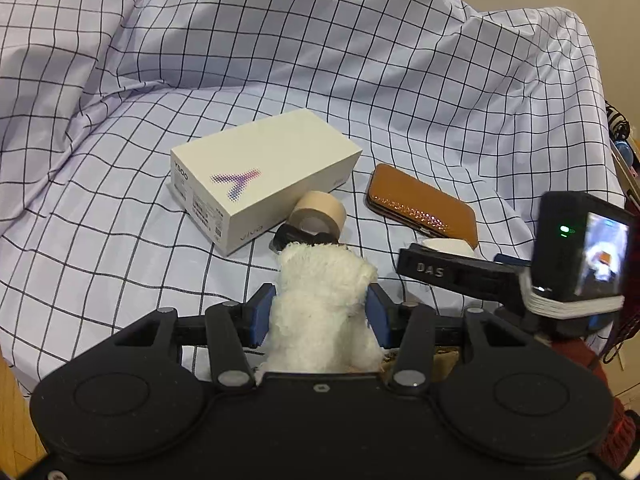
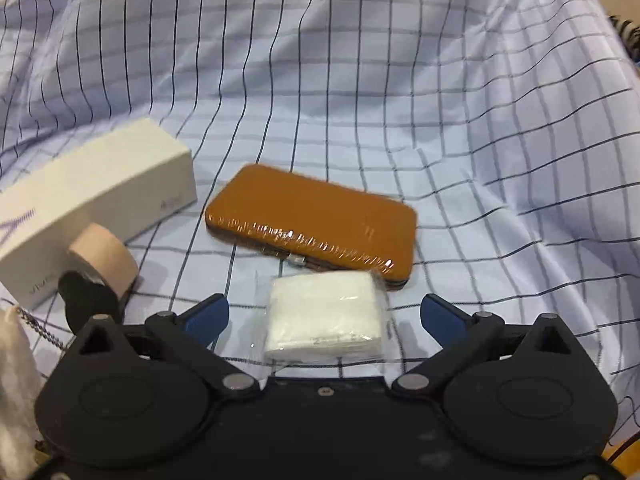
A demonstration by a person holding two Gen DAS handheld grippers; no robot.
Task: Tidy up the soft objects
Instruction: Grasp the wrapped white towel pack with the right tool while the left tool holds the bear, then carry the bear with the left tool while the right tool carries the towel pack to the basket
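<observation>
My left gripper [image 1: 318, 312] is shut on a white fluffy plush toy [image 1: 320, 304] and holds it above the checked sheet; the toy's edge also shows in the right wrist view [image 2: 14, 372] at the far left. My right gripper [image 2: 324, 316] is open, its blue fingers on either side of a white tissue pack [image 2: 326, 318] in clear wrap that lies on the sheet. In the left wrist view the right gripper [image 1: 436, 268] shows at the right, with the tissue pack [image 1: 444, 246] just beyond it.
A white phone box [image 1: 260, 176] lies on the checked sheet [image 1: 280, 60]. A beige tape roll [image 1: 318, 216] and a black object [image 1: 298, 236] sit beside it. A brown wrapped case [image 2: 316, 220] lies just behind the tissue pack. Sheet folds rise behind.
</observation>
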